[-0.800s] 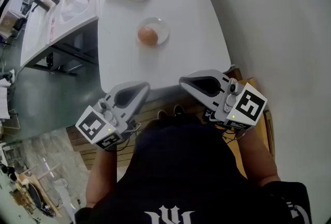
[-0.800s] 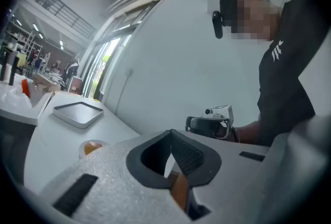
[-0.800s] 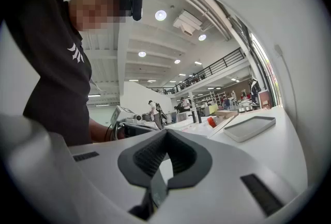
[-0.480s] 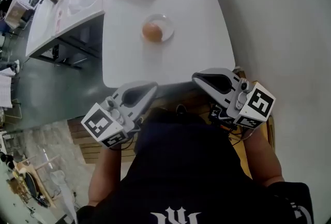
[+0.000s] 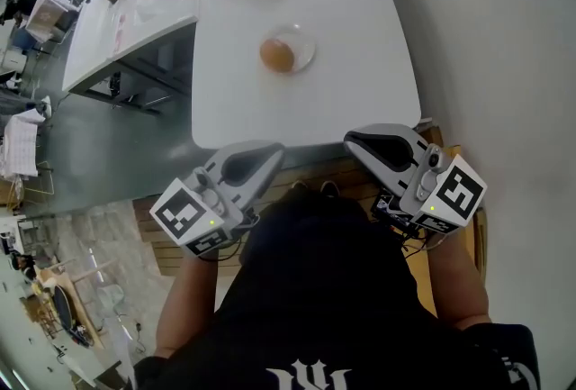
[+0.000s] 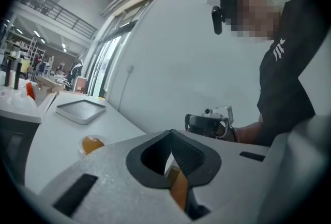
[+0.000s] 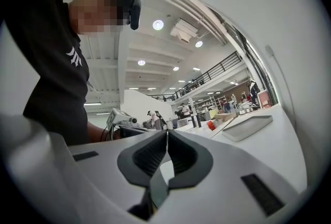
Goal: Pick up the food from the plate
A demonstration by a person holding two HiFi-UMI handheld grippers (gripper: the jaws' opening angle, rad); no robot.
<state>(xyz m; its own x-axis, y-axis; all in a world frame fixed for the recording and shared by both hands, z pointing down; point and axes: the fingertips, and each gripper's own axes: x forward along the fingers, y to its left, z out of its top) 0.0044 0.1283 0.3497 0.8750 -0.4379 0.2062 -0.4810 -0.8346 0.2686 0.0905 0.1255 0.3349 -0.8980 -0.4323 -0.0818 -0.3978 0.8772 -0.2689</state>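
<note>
Nothing about the food (image 5: 277,55) had changed since the earlier frames: it sat untouched on the clear plate (image 5: 304,44), mid-way across the white table (image 5: 360,91). The left gripper (image 5: 273,150) and right gripper (image 5: 353,139) hung clenched and empty by the table's near edge, well apart from it. The whole pickup looked still to be done.

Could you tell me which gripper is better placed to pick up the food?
Probably the left. The left gripper is nearly in line with the food on the plate, and its view shows the food; the right gripper is off to the side. Both are shut.
</note>
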